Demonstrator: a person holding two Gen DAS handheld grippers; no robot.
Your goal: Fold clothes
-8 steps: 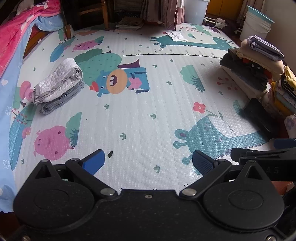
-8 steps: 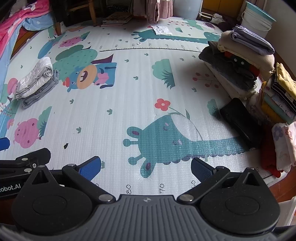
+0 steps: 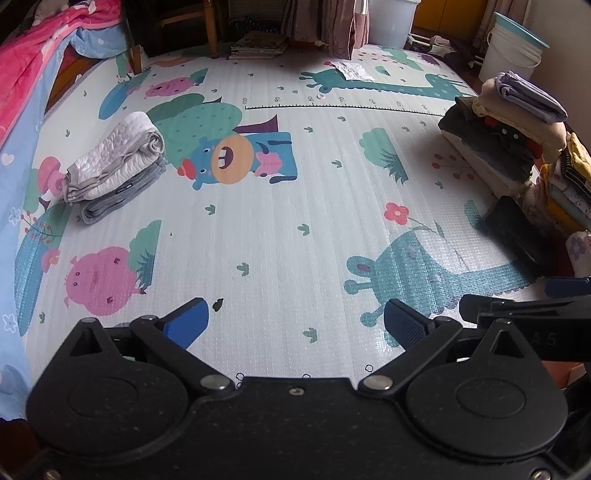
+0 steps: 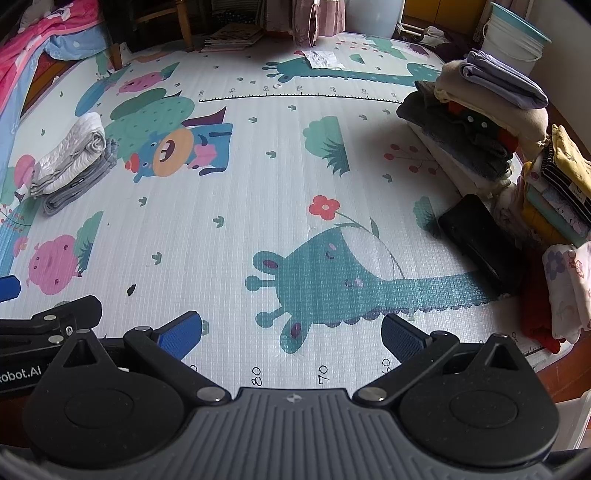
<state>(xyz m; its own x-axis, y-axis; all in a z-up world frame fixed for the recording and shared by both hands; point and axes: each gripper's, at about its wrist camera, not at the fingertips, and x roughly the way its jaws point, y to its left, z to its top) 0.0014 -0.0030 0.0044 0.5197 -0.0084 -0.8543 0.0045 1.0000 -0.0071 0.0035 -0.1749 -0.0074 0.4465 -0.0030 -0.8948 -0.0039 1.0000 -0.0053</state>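
A folded white quilted garment [image 3: 114, 158] lies on a folded grey one [image 3: 118, 197] at the left of the cartoon play mat [image 3: 295, 229]; both show in the right wrist view too [image 4: 70, 158]. A tall pile of unfolded clothes [image 3: 506, 136] stands at the mat's right edge, also in the right wrist view [image 4: 476, 125]. A black folded item [image 4: 476, 240] lies beside the pile. My left gripper [image 3: 295, 325] is open and empty above the mat's near edge. My right gripper [image 4: 291, 332] is open and empty, just right of the left one.
A second stack of colourful clothes [image 4: 561, 192] sits at the far right. A pink and blue blanket [image 3: 33, 74] hangs along the left. White buckets [image 3: 513, 48], books [image 3: 258, 46] and a chair leg [image 3: 210, 33] stand behind the mat. A paper [image 3: 352, 70] lies on the mat's far end.
Both grippers have shifted slightly; the scene and clothes are unchanged, and both grippers stay open.
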